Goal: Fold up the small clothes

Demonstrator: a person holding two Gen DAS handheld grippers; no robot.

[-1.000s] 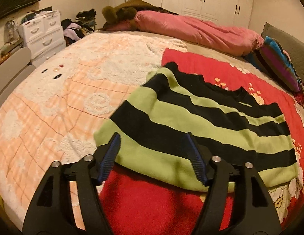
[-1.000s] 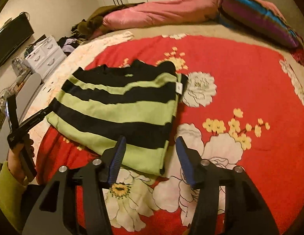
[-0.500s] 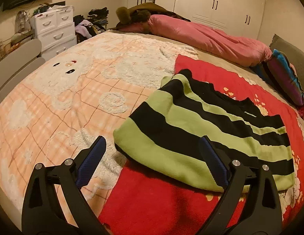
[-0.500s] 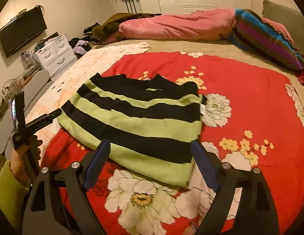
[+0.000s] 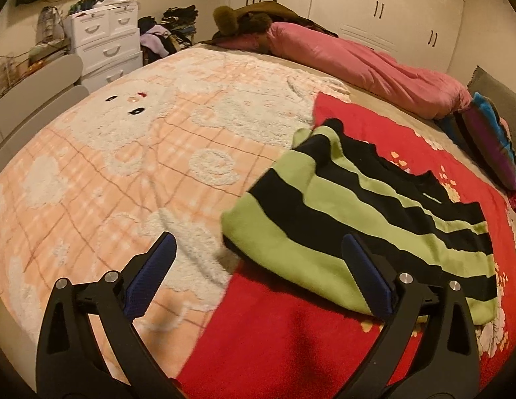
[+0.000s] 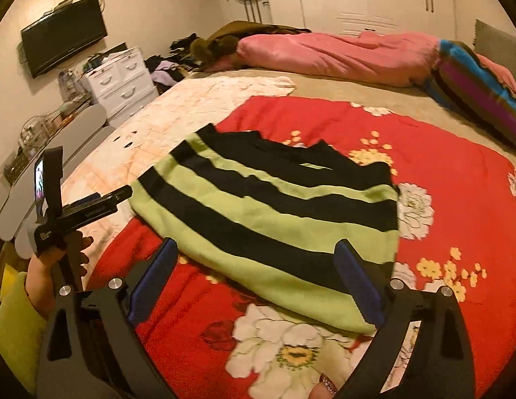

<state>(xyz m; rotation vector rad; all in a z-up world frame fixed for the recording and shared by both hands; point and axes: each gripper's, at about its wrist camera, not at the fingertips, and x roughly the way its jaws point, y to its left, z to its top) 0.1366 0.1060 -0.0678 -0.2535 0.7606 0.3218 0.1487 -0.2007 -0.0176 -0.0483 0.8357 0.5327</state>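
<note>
Lying flat on the red floral blanket (image 6: 441, 179), the striped top (image 6: 274, 212) is spread just ahead of both pairs of fingers, already doubled into a rough rectangle with its black collar edge farthest away and its green hem nearest. It has evidently been laid there so that a further fold can be made across it. The right gripper (image 6: 254, 279) is held above the near hem, its fingers (image 6: 356, 284) set wide and widening further, with nothing pinched between them — the cloth is only seen through the gap. The left gripper (image 5: 258, 272) is held off the top's left corner; its left finger (image 5: 151, 271) lies over the pale plush blanket (image 5: 125, 173), its right finger over the hem, and its fingers are likewise widening and empty. In the right wrist view the left gripper is seen in a hand (image 6: 58, 252) beside the bed, clear of the garment. Spread fingers on both sides suggest the hem corners are to be taken next — a judgement only.
</note>
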